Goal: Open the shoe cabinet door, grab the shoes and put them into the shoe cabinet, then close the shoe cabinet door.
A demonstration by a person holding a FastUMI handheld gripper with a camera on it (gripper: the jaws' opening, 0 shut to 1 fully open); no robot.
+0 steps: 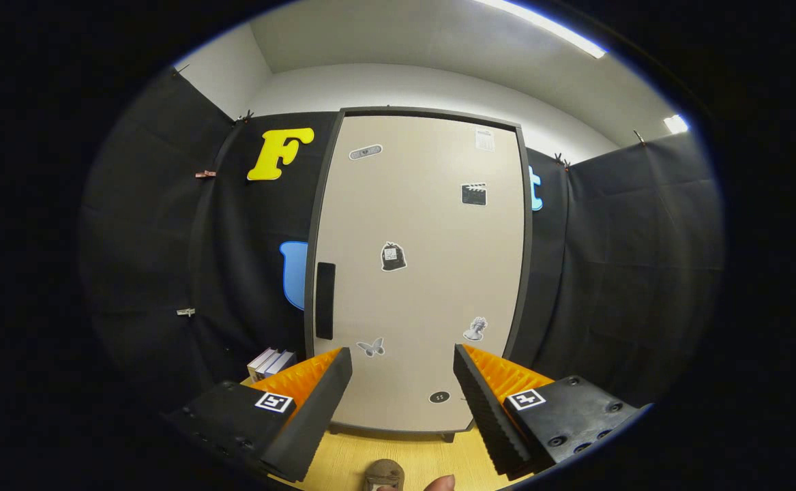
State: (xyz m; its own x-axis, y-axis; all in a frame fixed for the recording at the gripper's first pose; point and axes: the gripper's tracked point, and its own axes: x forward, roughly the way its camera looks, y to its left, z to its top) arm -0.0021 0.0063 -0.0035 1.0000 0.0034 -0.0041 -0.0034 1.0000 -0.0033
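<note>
Squarely ahead of the hand-held gripper (403, 372) stands the shoe cabinet (418, 273), upright on the yellow table (343, 460), its pale door (432, 225) shut flush in the dark frame. The fingers are spread wide with nothing between them, so the tool is released and empty; that wide gap suits an approach, since the first step of the task, opening the door, looks not yet begun. A dark vertical handle (325, 301) sits along the door's left edge, about mid-height, beyond and a little above the left finger. Its place suggests the hinges run down the right side, so the door would swing out toward the camera from the left; the fingers will likely need to drift left and up to catch it. Small stickers dot the door face and play no part in the job. Below, between the fingers and close to the camera, a rounded brown thing (384, 474) rests on the table beside a fingertip (442, 483); it may be the toe of a shoe, though too little shows to be sure. A few books (271, 363) stand by the cabinet's left foot, clear of the door's swing as far as I can judge.
</note>
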